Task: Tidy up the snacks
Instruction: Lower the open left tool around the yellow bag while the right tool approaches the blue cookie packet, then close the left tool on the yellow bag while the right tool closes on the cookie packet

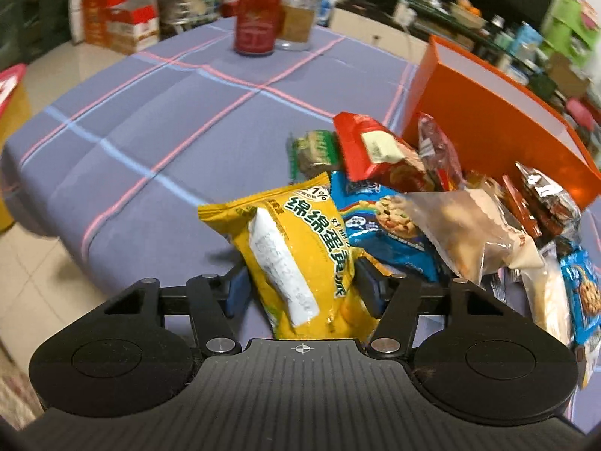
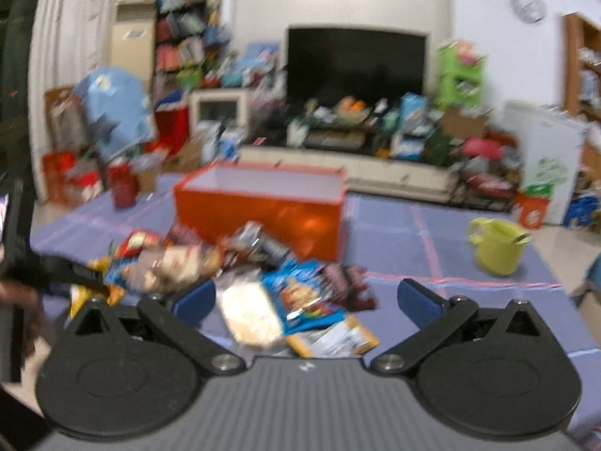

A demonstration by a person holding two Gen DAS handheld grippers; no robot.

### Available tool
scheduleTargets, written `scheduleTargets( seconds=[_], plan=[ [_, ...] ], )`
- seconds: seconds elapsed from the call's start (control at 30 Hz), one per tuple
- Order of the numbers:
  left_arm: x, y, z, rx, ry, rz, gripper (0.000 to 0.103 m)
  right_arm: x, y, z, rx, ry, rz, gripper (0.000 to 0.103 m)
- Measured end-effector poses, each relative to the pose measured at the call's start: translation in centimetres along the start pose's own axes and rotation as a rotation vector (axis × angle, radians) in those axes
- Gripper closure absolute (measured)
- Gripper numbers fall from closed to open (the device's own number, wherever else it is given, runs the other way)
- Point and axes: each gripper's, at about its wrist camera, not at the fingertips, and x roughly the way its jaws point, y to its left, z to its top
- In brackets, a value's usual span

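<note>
My left gripper is shut on a yellow snack packet with green writing, held above the purple checked tablecloth. A heap of snack packets lies to its right, against an open orange box. In the right wrist view my right gripper is open over the near end of the heap, above a pale bread packet and a blue biscuit packet. The orange box stands behind the heap, and its inside is hidden. The left gripper's arm shows at the far left.
A red can and a glass jar stand at the table's far side. A yellow-green mug sits on the table to the right. Cluttered shelves, a TV and boxes fill the room beyond. The floor lies past the table's left edge.
</note>
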Motion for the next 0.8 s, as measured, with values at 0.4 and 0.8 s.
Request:
scheduleTargets(
  seconds=[0.4, 0.8],
  plan=[
    [0.6, 2.1, -0.1, -0.013, 0.010, -0.123, 0.064, 9.5, 1.9, 1.2, -0.239, -0.016, -0.001, 0.004],
    [1.4, 1.9, 1.2, -0.150, -0.009, -0.093, 0.059, 12.4, 2.4, 0.9, -0.174, 0.026, -0.024, 0.001]
  ],
)
